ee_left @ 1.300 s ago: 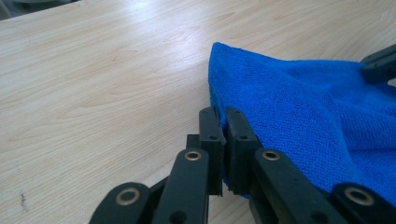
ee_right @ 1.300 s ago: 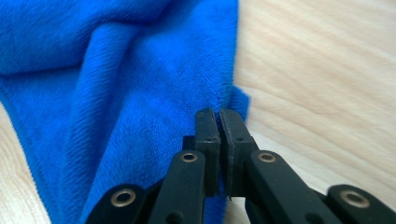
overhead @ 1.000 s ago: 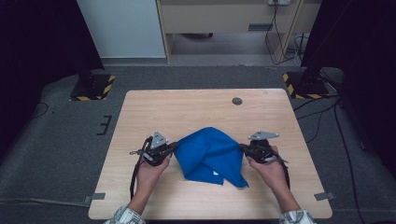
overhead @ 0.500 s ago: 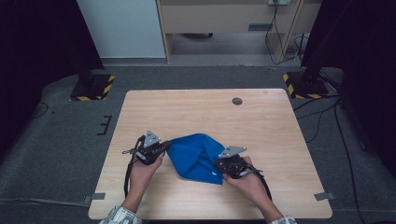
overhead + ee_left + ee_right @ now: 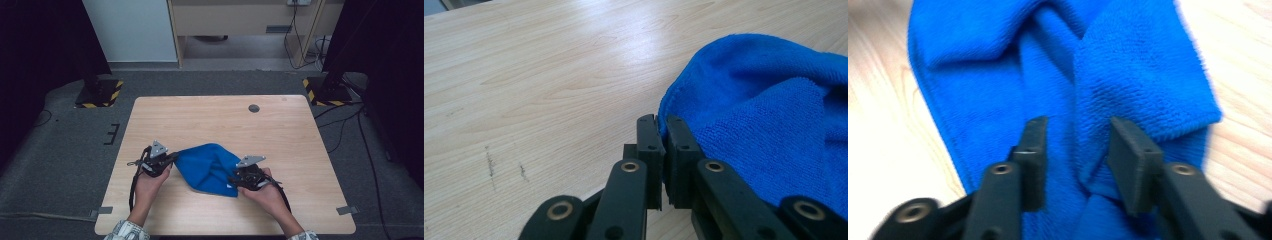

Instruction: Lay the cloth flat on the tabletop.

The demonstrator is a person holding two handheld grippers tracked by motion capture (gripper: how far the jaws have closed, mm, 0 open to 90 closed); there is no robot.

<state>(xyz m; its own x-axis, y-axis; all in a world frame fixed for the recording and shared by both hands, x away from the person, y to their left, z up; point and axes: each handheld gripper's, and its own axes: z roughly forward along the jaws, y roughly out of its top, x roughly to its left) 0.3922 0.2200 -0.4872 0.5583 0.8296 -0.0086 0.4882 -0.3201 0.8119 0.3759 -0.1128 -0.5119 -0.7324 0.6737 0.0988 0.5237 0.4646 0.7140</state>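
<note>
A blue cloth (image 5: 210, 167) lies bunched on the wooden table (image 5: 210, 120), between the two hands. My left gripper (image 5: 172, 157) is at the cloth's left edge, and in the left gripper view (image 5: 661, 132) its jaws are pressed together on the hem of the cloth (image 5: 764, 110). My right gripper (image 5: 234, 179) sits over the cloth's near right part. Its jaws have just been opening. In the right gripper view (image 5: 1075, 135) they stand apart over a fold of the cloth (image 5: 1128, 65), and the pads do not press on it.
A small dark round hole (image 5: 254, 108) sits near the table's far edge. Black-and-yellow striped stand bases (image 5: 102, 95) (image 5: 325, 92) rest on the grey floor beyond the far corners. Bare wood surrounds the cloth on all sides.
The right gripper has moved left and nearer to the person, carrying the cloth's right corner over the rest, and its jaws have parted. The cloth now lies narrower. The left gripper has shifted slightly left.
</note>
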